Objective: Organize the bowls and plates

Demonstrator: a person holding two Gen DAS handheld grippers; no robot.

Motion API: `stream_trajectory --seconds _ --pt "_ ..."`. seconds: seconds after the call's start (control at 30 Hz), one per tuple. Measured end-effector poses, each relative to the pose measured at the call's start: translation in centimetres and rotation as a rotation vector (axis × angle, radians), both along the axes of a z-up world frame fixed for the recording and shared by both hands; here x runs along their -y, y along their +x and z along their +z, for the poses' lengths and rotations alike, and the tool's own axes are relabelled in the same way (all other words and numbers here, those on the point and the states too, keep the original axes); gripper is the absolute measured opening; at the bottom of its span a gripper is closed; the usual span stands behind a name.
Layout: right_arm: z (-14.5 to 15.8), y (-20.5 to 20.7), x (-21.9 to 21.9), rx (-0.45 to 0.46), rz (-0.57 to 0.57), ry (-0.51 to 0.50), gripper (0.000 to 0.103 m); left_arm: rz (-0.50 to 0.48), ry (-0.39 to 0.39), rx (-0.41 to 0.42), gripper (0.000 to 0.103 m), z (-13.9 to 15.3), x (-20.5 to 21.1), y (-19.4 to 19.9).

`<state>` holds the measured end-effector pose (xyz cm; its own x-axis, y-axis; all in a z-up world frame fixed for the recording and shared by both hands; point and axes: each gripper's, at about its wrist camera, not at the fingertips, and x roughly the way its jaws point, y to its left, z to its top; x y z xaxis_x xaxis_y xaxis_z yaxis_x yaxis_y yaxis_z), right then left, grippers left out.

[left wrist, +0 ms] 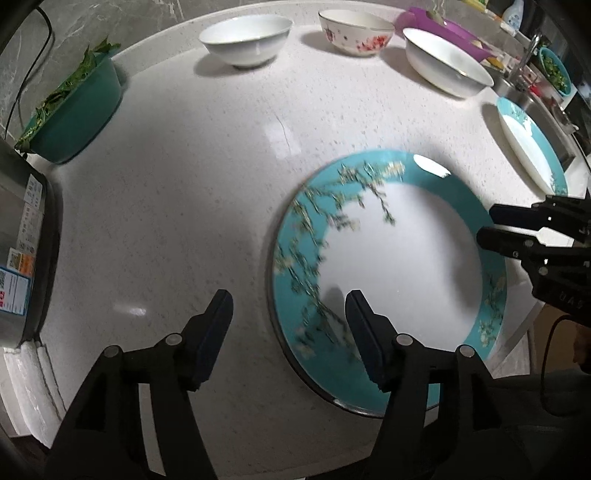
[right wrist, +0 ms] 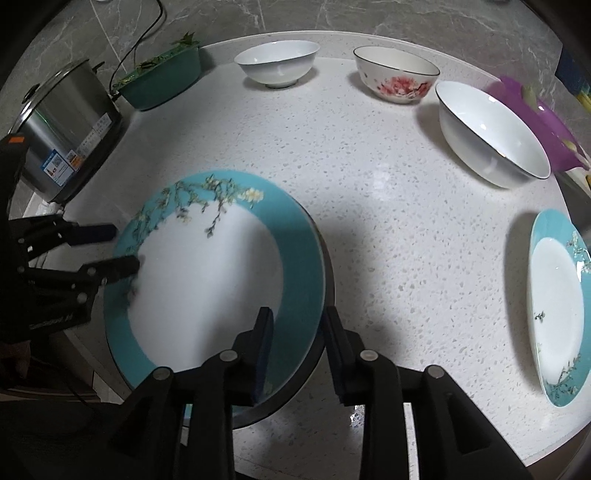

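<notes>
A large teal-rimmed blossom plate [left wrist: 399,266] [right wrist: 207,280] lies on the white counter near its front edge. My left gripper [left wrist: 288,306] is open, its jaws straddling the plate's left rim; it also shows in the right wrist view [right wrist: 125,251]. My right gripper [right wrist: 297,321] is open, its jaws on either side of the plate's right rim; it shows in the left wrist view [left wrist: 487,225]. A second teal plate [left wrist: 532,144] [right wrist: 557,310] lies at the right. Three bowls stand at the back: plain white [left wrist: 245,38] [right wrist: 277,64], floral [left wrist: 356,31] [right wrist: 397,75], large white [left wrist: 447,62] [right wrist: 491,136].
A teal tub of greens [left wrist: 74,110] [right wrist: 162,79] and a steel cooker [left wrist: 26,254] [right wrist: 64,129] stand at the left. A purple container [left wrist: 439,27] [right wrist: 535,125] sits behind the large bowl. A sink [left wrist: 532,99] lies far right.
</notes>
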<state>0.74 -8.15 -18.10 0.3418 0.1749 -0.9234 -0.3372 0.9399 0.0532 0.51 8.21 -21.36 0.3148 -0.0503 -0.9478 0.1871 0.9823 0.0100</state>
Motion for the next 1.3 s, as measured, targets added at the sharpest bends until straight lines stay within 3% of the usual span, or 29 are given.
stream_trajectory --seconds 0.07,0.17,0.27,0.33,0.43,0.67,0.9,1.0,1.17,1.3 --pt "0.0 0.2 0.2 0.000 -0.023 0.009 0.037 0.006 -0.008 0.005 0.062 0.6 -0.5 0.7" --pt "0.4 0.4 1.1 -0.005 -0.064 0.060 0.053 0.013 -0.073 0.053 0.063 2.9 -0.9 2.2" --pt "2.8 0.1 3.0 0.035 -0.105 0.164 0.066 -0.010 -0.178 0.112 0.081 5.6 0.2 3.8" --pt "4.9 -0.3 5.2 0.076 -0.147 0.251 0.085 -0.042 -0.285 0.130 0.090 7.3 2.0 5.0" --pt "7.5 -0.9 9.6 0.126 -0.229 0.336 0.089 -0.092 -0.384 0.120 0.090 8.5 5.7 6.3" --pt "10.1 -1.3 21.3 0.154 -0.341 0.413 0.097 -0.115 -0.400 0.056 0.090 7.7 15.4 8.0" --pt "8.7 0.6 33.3 0.086 -0.387 0.427 0.097 -0.027 -0.434 -0.038 0.090 3.7 25.2 9.0" --pt "7.8 1.6 37.9 0.075 -0.417 0.467 0.091 0.021 -0.432 -0.084 0.090 1.7 26.5 9.5" --pt "5.5 3.3 42.1 0.036 -0.432 0.485 0.079 0.041 -0.410 -0.098 0.090 -0.7 28.3 11.0" --pt "3.7 4.9 42.6 -0.016 -0.400 0.507 0.071 0.025 -0.368 -0.105 0.089 -2.4 30.0 11.9"
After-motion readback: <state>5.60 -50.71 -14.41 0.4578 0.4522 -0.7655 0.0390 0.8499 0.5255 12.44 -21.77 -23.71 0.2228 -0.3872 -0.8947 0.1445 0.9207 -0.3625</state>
